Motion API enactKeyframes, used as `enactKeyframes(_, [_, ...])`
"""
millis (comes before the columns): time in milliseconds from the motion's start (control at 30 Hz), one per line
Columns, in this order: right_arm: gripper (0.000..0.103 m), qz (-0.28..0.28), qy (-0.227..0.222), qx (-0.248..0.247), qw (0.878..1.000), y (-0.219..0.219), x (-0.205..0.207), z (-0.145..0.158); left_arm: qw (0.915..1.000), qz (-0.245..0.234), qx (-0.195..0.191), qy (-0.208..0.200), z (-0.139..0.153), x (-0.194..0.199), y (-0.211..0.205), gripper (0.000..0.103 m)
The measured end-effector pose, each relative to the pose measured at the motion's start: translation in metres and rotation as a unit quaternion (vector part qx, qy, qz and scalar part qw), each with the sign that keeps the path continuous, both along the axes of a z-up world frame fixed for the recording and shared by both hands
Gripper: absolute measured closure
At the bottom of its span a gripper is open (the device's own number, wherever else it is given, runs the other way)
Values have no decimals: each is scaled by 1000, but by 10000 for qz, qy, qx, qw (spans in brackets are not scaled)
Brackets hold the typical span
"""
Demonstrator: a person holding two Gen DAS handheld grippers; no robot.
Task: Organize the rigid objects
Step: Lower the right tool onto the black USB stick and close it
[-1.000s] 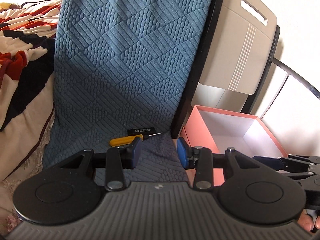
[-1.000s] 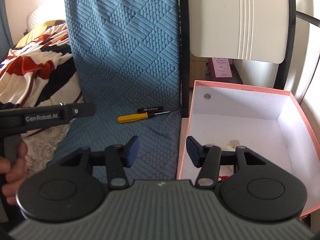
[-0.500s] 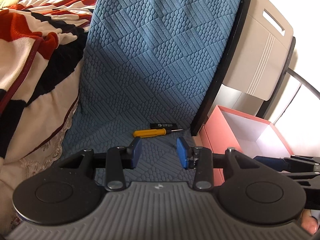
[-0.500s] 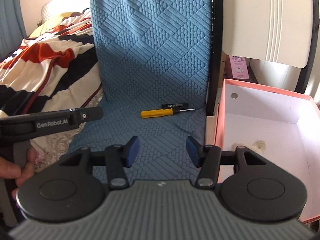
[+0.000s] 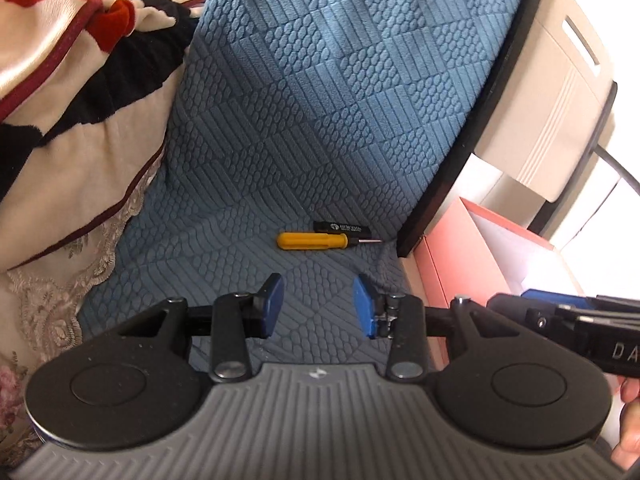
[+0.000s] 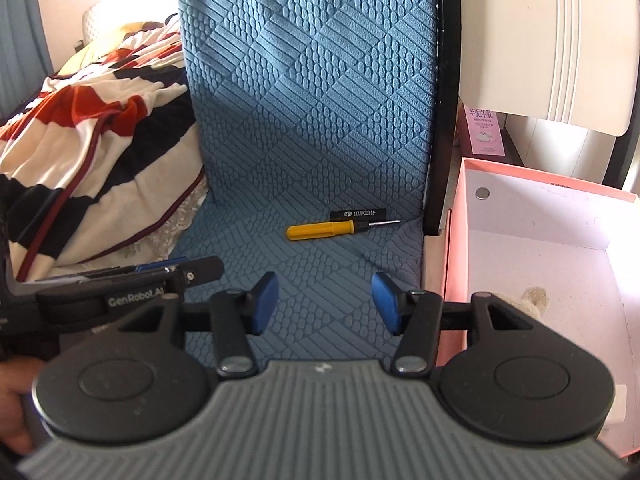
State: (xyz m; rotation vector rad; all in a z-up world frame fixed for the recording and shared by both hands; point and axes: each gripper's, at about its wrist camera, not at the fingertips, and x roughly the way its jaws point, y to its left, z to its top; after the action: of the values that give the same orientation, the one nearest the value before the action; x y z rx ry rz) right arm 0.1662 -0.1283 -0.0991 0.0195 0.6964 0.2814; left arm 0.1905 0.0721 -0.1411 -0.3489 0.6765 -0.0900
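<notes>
A yellow-handled screwdriver [image 5: 313, 239] [image 6: 321, 229] lies on the blue quilted cover, its metal tip toward the right. Just behind it rests a small black bar with white print [image 5: 338, 227] [image 6: 358, 213]. My left gripper [image 5: 318, 304] hovers in front of them, open, nothing between its blue pads. My right gripper [image 6: 325, 304] also stands open and empty, short of the screwdriver. A pink box [image 5: 452, 248] [image 6: 454, 256] with a white inside sits to the right of the cover. Each gripper shows at the edge of the other's view.
A striped red, black and cream blanket [image 5: 60, 92] [image 6: 92, 128] is heaped on the left. A black frame edge [image 6: 442, 120] and a beige panel [image 5: 548, 92] rise right of the cover. A pink packet [image 6: 482, 130] stands behind the box. Some pale fluff [image 6: 532, 294] lies in the box.
Both views have slid left and the left one has sunk and rolled, so the screwdriver and black bar now sit more central and nearer. Both grippers' jaws keep the same gap.
</notes>
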Motion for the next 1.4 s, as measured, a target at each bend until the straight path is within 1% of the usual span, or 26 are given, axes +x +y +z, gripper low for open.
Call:
enactKeyframes(67, [48,-19,37,-13,10000,2,5,-3,10000,14,56,12,-4,9,4,59])
enactKeyframes(133, [48,-14,73,-36,10000,5,11,-6,9998,61,98,133,-7,20,10,59])
enactKeyframes(200, [48,-19,85,-24,10000,8,17,-9,9999,81,30,135,-8,29,19,59])
enactKeyframes(300, [48,-33,90,48,9999,10,28,-11,9995,147,-117,270,-14,42,30,59])
enactKeyframes(367, [48,-54,126,86,9999,12,39,-13,9992,95,-95,369,-17,51,31,59])
enactKeyframes(600, [49,-123,480,214,9985,15,95,-28,9967,-399,508,490,-32,94,18,59])
enactKeyframes(700, [50,-269,727,295,9966,15,121,-37,9946,-636,599,559,-39,115,15,59])
enactKeyframes(767, [50,-338,792,318,9958,15,136,-41,9925,-813,700,594,-45,126,12,59])
enactKeyframes(867, [50,-419,805,304,9954,15,163,-45,9881,-1188,715,670,-54,141,3,59])
enactKeyframes(1000, [51,-532,1086,299,9922,15,205,-56,9789,-1579,1148,597,-66,160,-13,59])
enactKeyframes(1100, [51,-431,1223,261,9912,17,230,-66,9760,-1666,1271,585,-75,173,-16,59])
enactKeyframes(1167, [51,-446,1398,247,9889,19,243,-74,9738,-1742,1386,463,-77,176,-18,59])
enactKeyframes(1267, [51,-295,1502,217,9880,23,260,-83,9706,-1878,1486,246,-80,181,-20,59])
enactKeyframes(1300, [50,-257,1557,218,9872,24,264,-86,9699,-1899,1508,226,-81,183,-20,59])
enactKeyframes(1333, [45,-239,1604,232,9865,25,268,-88,9692,-1908,1539,217,-82,185,-20,59])
enactKeyframes(1367, [35,-214,1645,232,9859,26,271,-91,9686,-1922,1562,216,-84,187,-21,59])
enactKeyframes(1400, [29,-206,1677,191,9854,28,274,-93,9686,-1933,1547,221,-85,188,-20,59])
